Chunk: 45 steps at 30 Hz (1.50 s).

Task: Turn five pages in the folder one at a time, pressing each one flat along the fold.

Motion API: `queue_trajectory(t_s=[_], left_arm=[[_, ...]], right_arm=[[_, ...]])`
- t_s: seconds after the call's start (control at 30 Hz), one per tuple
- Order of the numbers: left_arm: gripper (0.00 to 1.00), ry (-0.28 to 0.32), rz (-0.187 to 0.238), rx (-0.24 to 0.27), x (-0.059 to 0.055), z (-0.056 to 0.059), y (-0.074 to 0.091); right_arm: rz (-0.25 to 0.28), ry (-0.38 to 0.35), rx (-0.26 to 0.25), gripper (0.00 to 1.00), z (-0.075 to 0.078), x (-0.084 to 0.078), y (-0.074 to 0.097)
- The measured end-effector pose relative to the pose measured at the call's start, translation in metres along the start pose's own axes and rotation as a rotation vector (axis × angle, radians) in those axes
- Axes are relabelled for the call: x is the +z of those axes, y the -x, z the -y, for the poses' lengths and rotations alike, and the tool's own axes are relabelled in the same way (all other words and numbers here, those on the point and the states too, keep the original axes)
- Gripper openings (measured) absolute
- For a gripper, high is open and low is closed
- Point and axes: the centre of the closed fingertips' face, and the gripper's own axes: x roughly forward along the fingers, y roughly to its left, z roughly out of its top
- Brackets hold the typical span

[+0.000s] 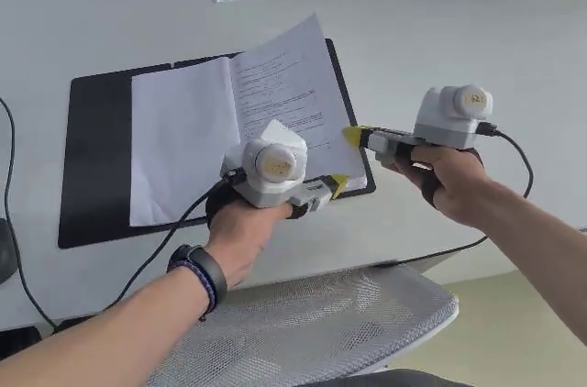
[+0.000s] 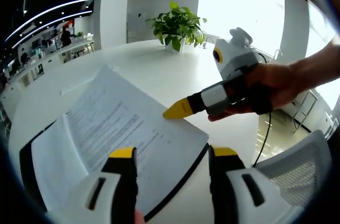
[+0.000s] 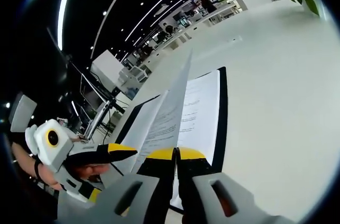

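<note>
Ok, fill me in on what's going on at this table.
A person works two handheld grippers over an open black folder of printed white pages on a white table. The right gripper is pinched on the edge of one lifted page. The left gripper hovers open by the folder's front right corner.

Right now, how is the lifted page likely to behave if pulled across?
Probably floppy: the lifted page bows upward from the right hand-held gripper pinching its edge. Likely light and easily creased, being one thin sheet above the folder.
</note>
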Motion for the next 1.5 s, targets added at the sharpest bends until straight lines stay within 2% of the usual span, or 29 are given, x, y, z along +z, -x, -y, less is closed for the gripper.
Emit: queue_trajectory(t_s=[0.17, 0.37, 0.57, 0.63, 0.77, 0.87, 1.03, 1.1, 1.13, 1.3, 1.43, 1.47, 1.5], left_arm=[[0.55, 0.002, 0.02, -0.001, 0.006, -0.004, 0.019], [0.59, 0.006, 0.055, -0.001, 0.016, -0.009, 0.042], [0.62, 0.008, 0.068, 0.027, 0.016, -0.025, 0.065], [0.65, 0.021, 0.084, 0.023, 0.016, -0.028, 0.073], [0.67, 0.022, 0.088, 0.047, 0.008, -0.04, 0.088], [0.67, 0.036, 0.083, 0.077, -0.003, -0.053, 0.105], [0.68, 0.066, 0.081, 0.138, -0.019, -0.077, 0.136], [0.69, 0.079, 0.083, 0.163, -0.025, -0.086, 0.149], [0.69, 0.087, 0.086, 0.17, -0.028, -0.089, 0.154], [0.71, 0.116, 0.085, 0.22, -0.043, -0.107, 0.18], [0.7, 0.137, 0.083, 0.253, -0.053, -0.118, 0.195], [0.69, 0.137, 0.072, 0.28, -0.06, -0.125, 0.202], [0.69, 0.139, 0.071, 0.283, -0.062, -0.126, 0.205]], right_arm=[[0.016, 0.003, 0.007, 0.0, -0.008, 0.005, 0.002], [0.027, 0.046, 0.026, 0.0, -0.024, 0.013, 0.004], [0.044, 0.07, 0.071, 0.0, -0.045, 0.023, 0.005], [0.05, 0.084, 0.097, 0.0, -0.055, 0.026, 0.004], [0.067, 0.112, 0.174, 0.0, -0.084, 0.032, 0.001], [0.07, 0.126, 0.217, 0.0, -0.102, 0.034, -0.004], [0.076, 0.155, 0.319, 0.0, -0.15, 0.04, -0.023], [0.067, 0.169, 0.347, 0.0, -0.167, 0.041, -0.033], [0.063, 0.174, 0.352, 0.0, -0.17, 0.041, -0.035], [0.009, 0.212, 0.403, 0.0, -0.205, 0.029, -0.066], [-0.027, 0.212, 0.421, 0.0, -0.222, 0.016, -0.089], [-0.036, 0.215, 0.425, 0.0, -0.225, 0.012, -0.093], [-0.045, 0.218, 0.426, 0.0, -0.228, 0.009, -0.098]])
